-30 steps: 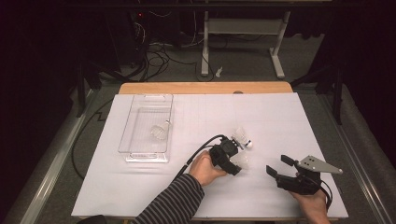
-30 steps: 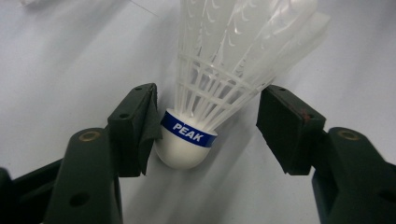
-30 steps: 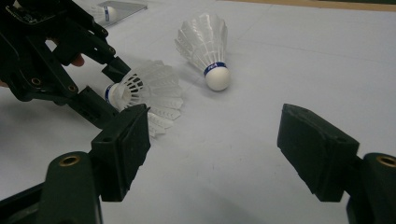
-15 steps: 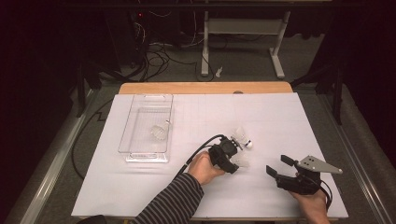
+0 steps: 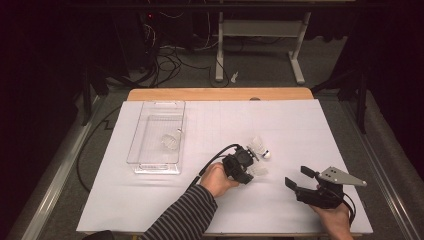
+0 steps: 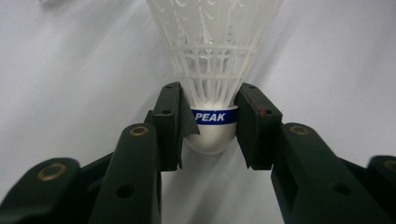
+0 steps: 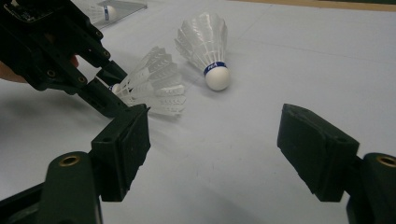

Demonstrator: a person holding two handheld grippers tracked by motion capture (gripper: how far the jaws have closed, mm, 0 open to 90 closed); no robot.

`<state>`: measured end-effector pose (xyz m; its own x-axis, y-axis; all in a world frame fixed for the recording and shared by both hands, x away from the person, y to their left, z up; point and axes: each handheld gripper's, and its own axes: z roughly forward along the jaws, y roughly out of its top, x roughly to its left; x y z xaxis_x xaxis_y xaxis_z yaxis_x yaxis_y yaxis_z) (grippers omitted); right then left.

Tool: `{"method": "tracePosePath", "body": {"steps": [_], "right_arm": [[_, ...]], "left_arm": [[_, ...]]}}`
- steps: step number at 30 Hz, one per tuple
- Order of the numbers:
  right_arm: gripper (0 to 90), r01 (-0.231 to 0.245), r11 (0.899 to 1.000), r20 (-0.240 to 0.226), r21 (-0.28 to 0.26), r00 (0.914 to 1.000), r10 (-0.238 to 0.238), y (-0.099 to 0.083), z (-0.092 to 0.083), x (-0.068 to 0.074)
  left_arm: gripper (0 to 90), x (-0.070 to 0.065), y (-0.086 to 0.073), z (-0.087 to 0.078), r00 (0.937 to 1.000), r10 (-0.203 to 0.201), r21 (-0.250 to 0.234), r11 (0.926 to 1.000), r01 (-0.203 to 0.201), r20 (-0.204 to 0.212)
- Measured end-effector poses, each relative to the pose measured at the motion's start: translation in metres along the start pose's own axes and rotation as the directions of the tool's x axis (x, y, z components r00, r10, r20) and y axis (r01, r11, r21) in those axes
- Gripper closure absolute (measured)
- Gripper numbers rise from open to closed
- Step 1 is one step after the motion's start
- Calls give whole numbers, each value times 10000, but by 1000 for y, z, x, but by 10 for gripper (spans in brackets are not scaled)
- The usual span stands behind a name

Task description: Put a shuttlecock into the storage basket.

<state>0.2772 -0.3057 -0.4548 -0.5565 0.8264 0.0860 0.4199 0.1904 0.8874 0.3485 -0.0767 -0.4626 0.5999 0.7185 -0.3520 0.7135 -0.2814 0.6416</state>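
A white shuttlecock (image 6: 212, 70) with a blue band lies on the white table sheet (image 5: 300, 125), cork toward my left gripper (image 6: 210, 126). That gripper's jaws have just been closing, and its pads now press the cork from both sides. In the high view the left gripper (image 5: 251, 170) sits mid-table with this shuttlecock (image 5: 258, 172) at its tip. A second shuttlecock (image 5: 260, 147) lies just beyond it. My right gripper (image 5: 297, 177) rests open near the front right, nothing between its jaws. The right gripper view looks past its open jaws (image 7: 215, 140) at both shuttlecocks (image 7: 154, 86) (image 7: 205, 37).
A clear plastic tray (image 5: 150, 165) stands at the left of the sheet with another shuttlecock (image 5: 170, 142) inside it. The wooden table edge (image 5: 220, 94) runs along the back. Cables and a desk frame lie on the floor beyond.
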Motion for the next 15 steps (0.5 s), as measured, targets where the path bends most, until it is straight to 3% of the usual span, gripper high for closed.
{"method": "tracePosePath", "body": {"steps": [15], "right_arm": [[263,-31,10000,30,35,10000,31,0,-1,0]], "left_arm": [[650,-1,1,-2,9996,-271,140,9995,270,65]]}}
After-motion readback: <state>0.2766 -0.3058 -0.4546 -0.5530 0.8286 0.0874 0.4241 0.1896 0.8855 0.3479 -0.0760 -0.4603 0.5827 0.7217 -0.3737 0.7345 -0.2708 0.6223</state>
